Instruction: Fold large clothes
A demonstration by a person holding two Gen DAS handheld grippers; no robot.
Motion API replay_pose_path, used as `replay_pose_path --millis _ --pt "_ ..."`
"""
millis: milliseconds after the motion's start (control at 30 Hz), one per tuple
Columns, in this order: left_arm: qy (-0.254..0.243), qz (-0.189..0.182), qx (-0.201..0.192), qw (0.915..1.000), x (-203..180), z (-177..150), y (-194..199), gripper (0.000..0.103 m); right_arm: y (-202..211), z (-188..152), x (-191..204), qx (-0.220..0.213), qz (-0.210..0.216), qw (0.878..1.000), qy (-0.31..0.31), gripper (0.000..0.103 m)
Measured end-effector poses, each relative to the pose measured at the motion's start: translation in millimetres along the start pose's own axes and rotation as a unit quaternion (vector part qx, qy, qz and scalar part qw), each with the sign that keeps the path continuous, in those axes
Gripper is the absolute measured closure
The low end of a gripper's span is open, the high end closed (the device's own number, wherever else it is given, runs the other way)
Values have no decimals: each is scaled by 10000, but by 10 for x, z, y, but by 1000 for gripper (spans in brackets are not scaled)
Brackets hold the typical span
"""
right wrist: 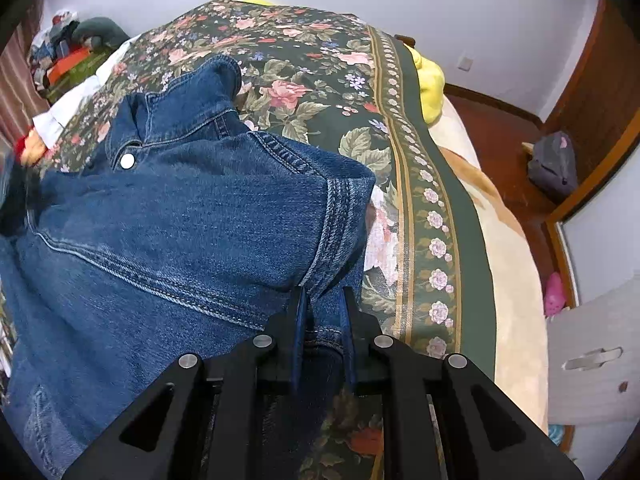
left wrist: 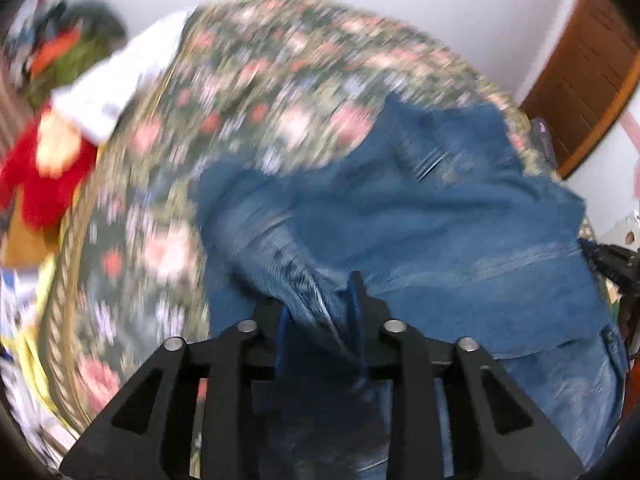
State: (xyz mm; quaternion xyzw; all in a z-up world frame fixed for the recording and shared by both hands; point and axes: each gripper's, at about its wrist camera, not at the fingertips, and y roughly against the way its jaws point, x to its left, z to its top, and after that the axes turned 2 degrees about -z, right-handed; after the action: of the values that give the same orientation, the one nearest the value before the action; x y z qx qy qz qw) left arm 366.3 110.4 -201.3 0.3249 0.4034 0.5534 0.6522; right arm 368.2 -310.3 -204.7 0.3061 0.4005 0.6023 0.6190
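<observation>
Your left hand-held gripper and right hand-held gripper each pinch bunched denim of the jacket, which sprawls ahead on the bed. Expect heavy, stiff cloth; grip thick seams, since folds resist.

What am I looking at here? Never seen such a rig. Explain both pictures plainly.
No robot arm: a person holds a two-finger gripper in each hand, each with a fisheye camera looking along its fingers. The blurred picture is from the left gripper, the sharp one from the right gripper. Both are closed on fabric of a blue denim jacket, which lies on a bed with a floral bedspread. At the bed's far left sit a red soft toy and white cloth. The room's wooden floor shows at the right.
</observation>
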Motion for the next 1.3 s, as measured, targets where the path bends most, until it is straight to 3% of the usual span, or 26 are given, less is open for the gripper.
replay_pose_path --millis 67,133,200,333,400,467,567,633,833,1033,1167,1300 --pt "219 -69 222 9995 172 -195 -127 72 2 -2 44 0 -138 9998 115 90" --pt "402 -10 313 9987 325 -364 -212 55 5 -7 82 1 -257 9994 229 90" --pt "667 -111 299 9973 471 -501 -249 49 9 -14 110 11 -365 9987 367 90" --pt "1012 -491 131 9936 634 -645 -149 49 11 -82 164 44 -750 9949 670 90" --pt "993 -326 134 9944 625 -681 -78 41 28 -105 179 18 -842 9939 706 89" --pt "803 154 176 9965 607 -742 -22 40 30 -102 180 31 -928 9932 698 86" --pt "520 625 292 9963 608 -832 33 40 38 -102 144 -16 -1214 9905 638 63" --pt "465 626 296 9965 642 -901 113 40 45 -95 43 -57 -1322 9900 484 39" --pt "490 539 -107 9973 726 -797 431 40 138 -3 -350 149 -246 9988 -407 38" --pt "644 390 -476 9960 780 -253 485 37 418 189 -474 -229 548 9946 -856 38" --pt "810 135 -432 9957 838 99 298 36 400 389 -453 -291 1016 9889 -1047 38" --pt "1221 -235 -117 9922 984 394 -84 36 177 522 -438 -133 1173 9859 -1183 38"
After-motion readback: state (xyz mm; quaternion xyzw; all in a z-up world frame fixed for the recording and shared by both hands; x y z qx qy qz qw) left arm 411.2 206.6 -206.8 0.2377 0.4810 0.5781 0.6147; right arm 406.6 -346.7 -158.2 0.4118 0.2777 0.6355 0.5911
